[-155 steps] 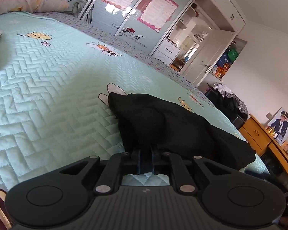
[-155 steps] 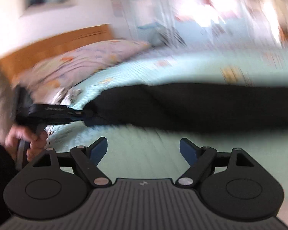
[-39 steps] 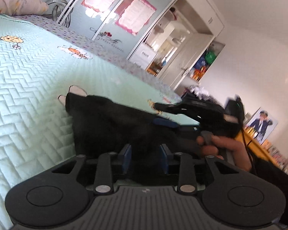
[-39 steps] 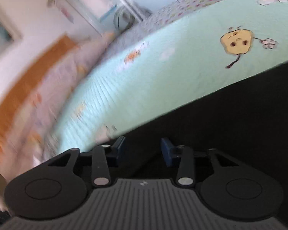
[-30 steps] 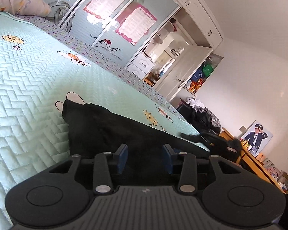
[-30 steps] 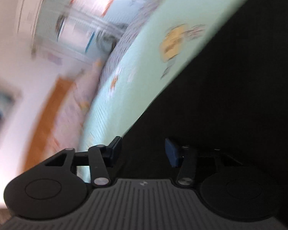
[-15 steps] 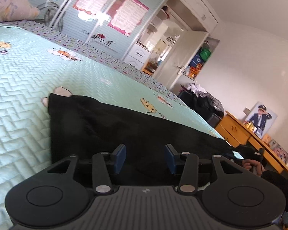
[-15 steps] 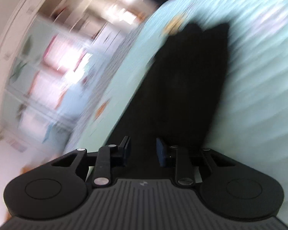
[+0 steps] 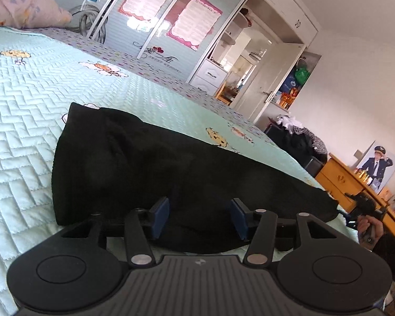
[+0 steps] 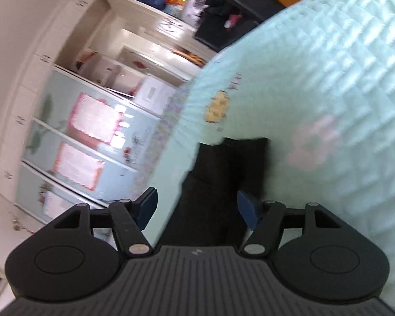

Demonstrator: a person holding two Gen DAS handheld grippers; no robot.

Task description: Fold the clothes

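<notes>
garment: we see a black garment [image 9: 155, 163] spread in a long strip on the bed, running from left of centre to the lower right of the left wrist frame; in the right wrist frame [image 10: 223, 173] it is a narrow dark band at lower centre.
left gripper: our left gripper [image 9: 200, 217] sits at bottom centre over the garment's near edge, jaws opening, blue pads clear of the cloth between them.
right gripper: our right gripper [image 10: 196, 209] has its jaws opening too, the black strip lying between them, unpinched; the frame is blurred.
quilt: pale green quilt [image 9: 26, 100], cartoon prints, fills the left.
wardrobe: sliding doors [image 9: 155, 21] with pink posters, upper centre.
dresser: wooden dresser [image 9: 339, 179], right edge.
</notes>
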